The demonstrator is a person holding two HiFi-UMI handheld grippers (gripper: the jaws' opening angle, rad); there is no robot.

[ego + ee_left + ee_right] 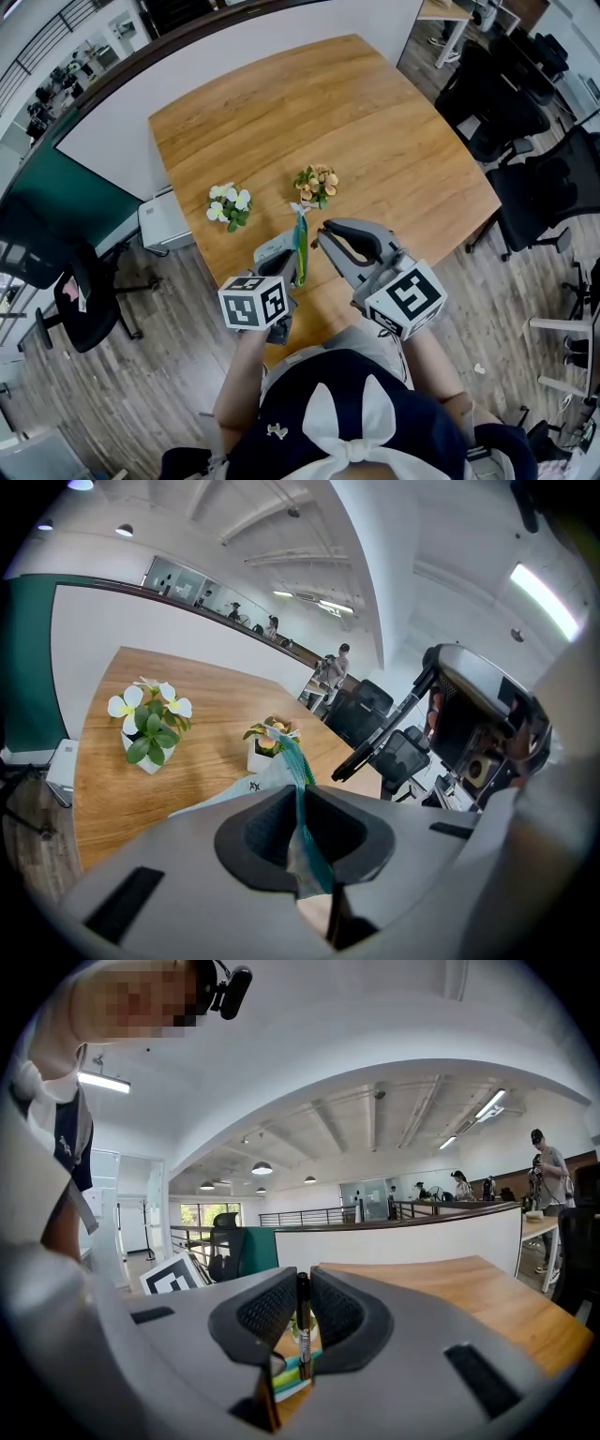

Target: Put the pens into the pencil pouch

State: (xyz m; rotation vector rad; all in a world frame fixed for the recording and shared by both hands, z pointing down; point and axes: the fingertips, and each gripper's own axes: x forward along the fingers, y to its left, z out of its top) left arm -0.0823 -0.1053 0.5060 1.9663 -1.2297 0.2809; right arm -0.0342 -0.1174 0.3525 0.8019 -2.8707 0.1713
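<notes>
Above the near edge of the wooden surface [375, 122], we see left claw [289, 258] pinching the teal pencil pouch [302, 794], right claw [302, 1283] just beside it, pinching a black pen [303, 1335].

Bright overhead strip lighting — fisheye-warped edges

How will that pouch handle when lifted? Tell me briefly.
Probably floppy: the pencil pouch is squeezed to a thin fold in the left gripper. Likely light, since that single pinch holds it.
</notes>
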